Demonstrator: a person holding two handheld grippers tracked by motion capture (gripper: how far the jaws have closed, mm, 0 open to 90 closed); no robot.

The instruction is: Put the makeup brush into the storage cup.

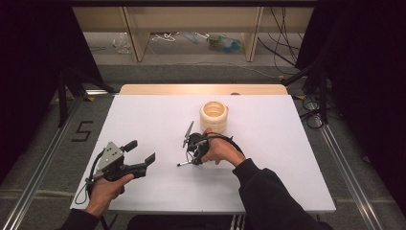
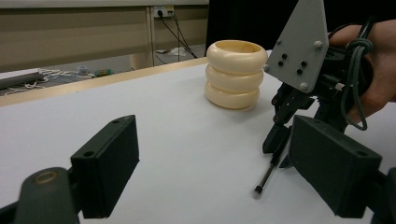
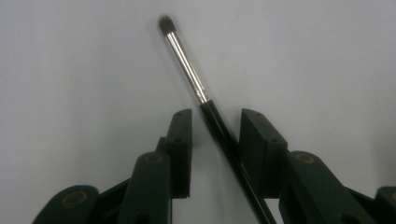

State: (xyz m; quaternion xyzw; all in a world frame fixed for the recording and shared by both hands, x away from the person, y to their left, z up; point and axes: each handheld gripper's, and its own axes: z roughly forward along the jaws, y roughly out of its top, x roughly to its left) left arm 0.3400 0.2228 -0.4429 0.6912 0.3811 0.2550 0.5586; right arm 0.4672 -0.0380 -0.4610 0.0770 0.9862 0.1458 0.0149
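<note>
My right claw [image 1: 187, 143] is lowered onto the table [image 1: 143, 115], jaws pointing down at its white surface. In the right gripper view, the brush [image 3: 205, 100] lies flat on the table and passes diagonally between the two jaws. Its black handle sits in the gap, close to the right-hand jaw as that view shows it. The metal ferrule and dark bristle tip extend beyond the jaw tips, up and to the left. A gap remains on either side of the handle, so I read this claw as released: it straddles the brush without clamping it.

In the left gripper view, the brush [image 2: 268, 172] lies under the right claw [image 2: 280, 140], one end protruding toward my left claw.

My left claw [image 1: 142, 152] is held off to the side, well apart from the right claw, just above the table near its front edge. Its jaws stand wide apart with nothing between them.

The cream ribbed holder [image 1: 214, 116], a stack of three rounded rings with an open top, stands upright on the table just beyond the right claw. I see the same holder [image 2: 236, 74] ahead of my left claw.
</note>
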